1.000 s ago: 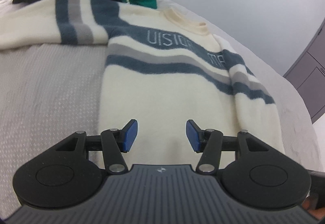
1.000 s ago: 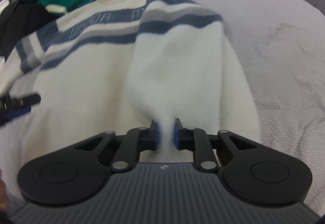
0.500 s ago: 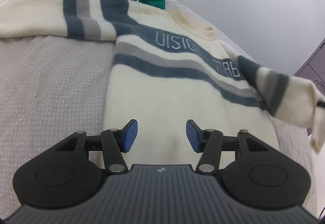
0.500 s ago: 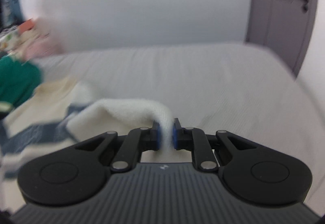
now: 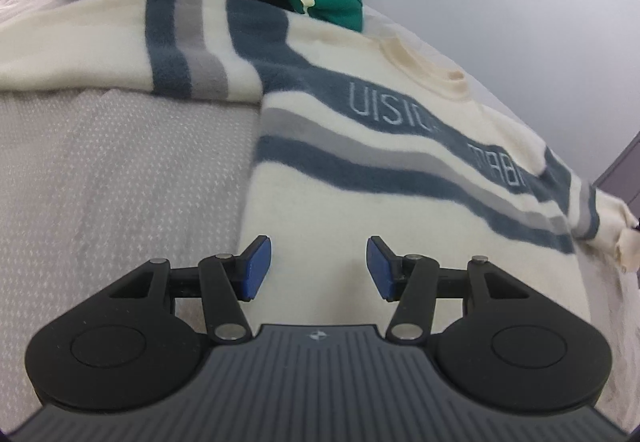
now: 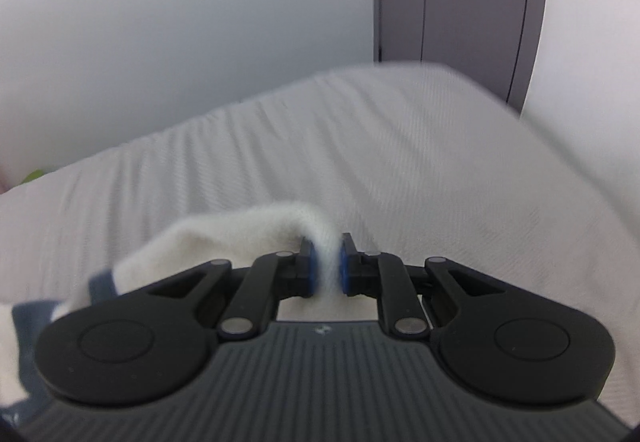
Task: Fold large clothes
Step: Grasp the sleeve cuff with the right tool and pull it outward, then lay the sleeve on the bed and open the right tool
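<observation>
Right gripper [image 6: 327, 266]: jaws clamped on cream sweater [image 5: 400, 226] sleeve cuff, lower centre. Left gripper [image 5: 319, 269]: jaws half open, empty, above sweater hem.

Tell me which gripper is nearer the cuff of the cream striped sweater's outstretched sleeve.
Right. The right gripper is shut on the sleeve's cuff, pinched between its fingers. The left gripper hangs open over the sweater's lower body, apart from that cuff.
</observation>
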Demonstrator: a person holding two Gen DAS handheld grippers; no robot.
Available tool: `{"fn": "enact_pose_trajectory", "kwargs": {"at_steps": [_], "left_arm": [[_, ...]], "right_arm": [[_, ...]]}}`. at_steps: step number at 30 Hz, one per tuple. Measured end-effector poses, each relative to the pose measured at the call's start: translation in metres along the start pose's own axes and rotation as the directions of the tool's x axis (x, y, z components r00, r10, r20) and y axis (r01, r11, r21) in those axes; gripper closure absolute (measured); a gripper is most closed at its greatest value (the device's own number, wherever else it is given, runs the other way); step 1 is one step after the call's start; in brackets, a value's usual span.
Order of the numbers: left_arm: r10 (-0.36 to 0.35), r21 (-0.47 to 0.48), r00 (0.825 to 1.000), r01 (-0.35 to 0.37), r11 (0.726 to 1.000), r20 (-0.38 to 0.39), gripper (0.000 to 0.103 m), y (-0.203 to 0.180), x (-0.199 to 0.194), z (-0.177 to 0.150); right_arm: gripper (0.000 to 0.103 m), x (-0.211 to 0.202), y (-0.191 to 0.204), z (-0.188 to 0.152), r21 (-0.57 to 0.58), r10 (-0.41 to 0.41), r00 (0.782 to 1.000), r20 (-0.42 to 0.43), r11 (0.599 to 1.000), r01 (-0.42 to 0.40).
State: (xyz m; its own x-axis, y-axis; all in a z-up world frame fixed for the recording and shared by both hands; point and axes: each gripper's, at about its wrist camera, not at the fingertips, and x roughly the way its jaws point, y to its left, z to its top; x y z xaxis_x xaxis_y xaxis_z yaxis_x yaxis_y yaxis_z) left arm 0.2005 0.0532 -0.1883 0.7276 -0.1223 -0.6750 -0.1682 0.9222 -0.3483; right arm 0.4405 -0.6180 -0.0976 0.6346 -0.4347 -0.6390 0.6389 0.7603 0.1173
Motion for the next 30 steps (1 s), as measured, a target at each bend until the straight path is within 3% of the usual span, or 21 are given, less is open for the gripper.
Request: {"fn": "enact_pose_trajectory", "kwargs": {"at_steps": [7, 12, 15, 17, 18, 26, 30], "left_arm": [[0.065, 0.047, 0.998, -0.066, 0.997, 0.021, 0.044, -0.004, 0.017, 0.008], [0.057, 0.049, 0.998, -0.058, 0.997, 0.017, 0.044, -0.004, 0.015, 0.007], [0.039, 0.031, 0.999, -0.039, 0.999, 0.013, 0.044, -0.003, 0.009, 0.006], [0.023, 0.016, 1.000, -0.023, 1.000, 0.008, 0.044, -0.001, 0.004, 0.005], [0.012, 0.010, 1.000, -0.012, 1.000, 0.005, 0.044, 0.000, 0.001, 0.005], [-0.090, -0.036, 0.996, 0.090, 0.995, -0.003, 0.044, 0.003, -0.026, -0.003], [-0.124, -0.069, 0.992, 0.122, 0.990, -0.024, 0.044, 0.007, -0.036, -0.008]], "right_arm": [[0.088, 0.060, -0.005, -0.023, 0.045, 0.023, 0.999, -0.035, 0.999, -0.022], [0.085, 0.047, 0.004, -0.026, 0.006, 0.020, 1.000, -0.007, 1.000, -0.020], [0.077, 0.023, 0.003, -0.027, 0.003, 0.022, 1.000, 0.003, 1.000, -0.022], [0.042, 0.001, -0.001, -0.029, 0.014, 0.037, 0.999, 0.012, 0.999, -0.038], [0.036, -0.009, -0.003, -0.030, 0.018, 0.048, 0.999, 0.018, 0.999, -0.048], [0.033, -0.108, 0.011, -0.061, -0.058, 0.128, 0.990, 0.052, 0.990, -0.125], [0.033, -0.164, 0.031, -0.097, -0.117, 0.215, 0.977, 0.001, 0.970, -0.214]]}}
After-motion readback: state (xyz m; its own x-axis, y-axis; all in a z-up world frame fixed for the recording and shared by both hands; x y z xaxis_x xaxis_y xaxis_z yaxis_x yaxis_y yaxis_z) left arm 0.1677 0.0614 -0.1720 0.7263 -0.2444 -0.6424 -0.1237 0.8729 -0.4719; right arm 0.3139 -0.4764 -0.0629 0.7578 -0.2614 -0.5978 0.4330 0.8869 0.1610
